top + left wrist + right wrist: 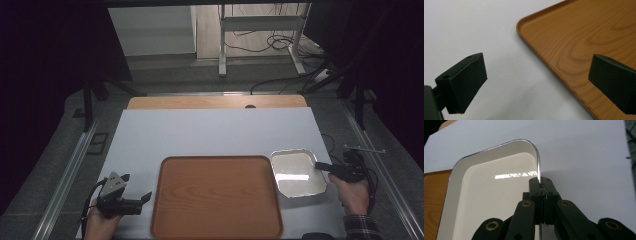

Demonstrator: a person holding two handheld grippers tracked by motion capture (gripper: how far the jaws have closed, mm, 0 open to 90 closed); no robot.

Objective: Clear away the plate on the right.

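A wooden tray [216, 196] lies flat at the near middle of the white table sheet [210, 132]. At its right edge sits a white enamel dish [298, 172] with a dark rim, empty inside. My right gripper [322, 166] is shut on the dish's right rim; in the right gripper view the jaws pinch that rim [539, 173] between them. My left gripper [136, 189] is held open just left of the tray, its pads [465, 80] wide apart over the sheet and the tray's corner [584, 37], holding nothing.
A bare wooden strip [216, 102] runs along the table's far edge. Metal rails [67, 170] flank the table on both sides. A desk frame and loose cables [280, 42] stand on the floor beyond.
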